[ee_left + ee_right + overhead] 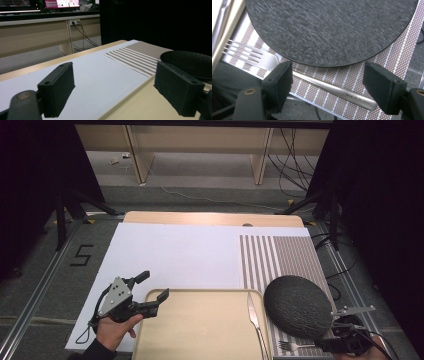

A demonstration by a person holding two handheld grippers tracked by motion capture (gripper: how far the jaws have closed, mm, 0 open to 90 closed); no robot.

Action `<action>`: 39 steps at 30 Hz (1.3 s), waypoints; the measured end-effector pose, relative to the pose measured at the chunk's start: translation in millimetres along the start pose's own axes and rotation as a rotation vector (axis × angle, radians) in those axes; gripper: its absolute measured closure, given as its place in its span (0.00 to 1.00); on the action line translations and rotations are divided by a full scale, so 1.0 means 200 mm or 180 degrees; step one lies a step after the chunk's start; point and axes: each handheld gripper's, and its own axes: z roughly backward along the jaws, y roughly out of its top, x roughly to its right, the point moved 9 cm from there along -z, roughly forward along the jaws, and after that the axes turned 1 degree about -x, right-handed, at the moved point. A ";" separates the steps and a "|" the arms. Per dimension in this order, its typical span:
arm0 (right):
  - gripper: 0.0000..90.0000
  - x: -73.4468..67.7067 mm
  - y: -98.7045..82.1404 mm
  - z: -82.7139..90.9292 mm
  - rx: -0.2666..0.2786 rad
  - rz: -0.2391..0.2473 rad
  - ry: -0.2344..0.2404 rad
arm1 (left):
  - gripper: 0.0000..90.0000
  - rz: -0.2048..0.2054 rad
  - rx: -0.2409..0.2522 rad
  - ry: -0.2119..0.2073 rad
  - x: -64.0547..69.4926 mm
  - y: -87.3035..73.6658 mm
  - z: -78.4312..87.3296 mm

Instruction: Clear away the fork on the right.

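- Fork (287,72) lying flat on a striped placemat (387,57), directly below the right hand-held gripper (327,86). Its handle runs across the gap between the two black jaws, and its tines stick out past the left jaw in the right gripper view.
- Right hand-held gripper: jaws wide apart, neither pad pressing on the fork, nothing held. From above it sits at the near right corner of the desk (210,217), in the person's right hand.
- Dark round plate (329,30), rough-textured, just beyond the right gripper's jaws. Its near rim lies close to the fork's handle; whether they touch cannot be told.
- Beige tray (200,325) off to the left of the right gripper, with a table knife (254,315) lying along its right side, blade pointing away from the person.
- Left hand-held gripper (150,292), in the person's left hand (114,330): jaws wide and empty. One jaw is over the tray's far left corner, the other over a white sheet (175,255) that covers the desk.
- Ahead of the left gripper the white sheet stretches away, with the placemat and plate to its right.
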 end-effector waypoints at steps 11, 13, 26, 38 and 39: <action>0.29 0.00 -0.05 -0.05 -0.0258 0.0046 0.0051 | 0.18 0.0010 0.0006 0.0007 0.00 0.00 0.00; 0.30 -0.01 -0.06 -0.06 -0.0333 0.0082 0.0038 | 0.18 0.0011 0.0005 0.0008 0.00 0.00 0.00; 0.34 -0.03 -0.07 -0.10 -0.0477 0.0331 -0.0008 | 0.18 0.0000 -0.0007 -0.0008 0.00 0.00 0.00; 0.47 -0.06 -0.09 -0.12 -0.0639 0.0621 -0.0132 | 0.18 -0.0010 -0.0006 -0.0013 0.01 0.00 0.00; 0.49 -0.07 -0.09 -0.12 -0.0646 0.0640 -0.0142 | 0.18 -0.0015 -0.0011 -0.0009 0.00 0.00 0.00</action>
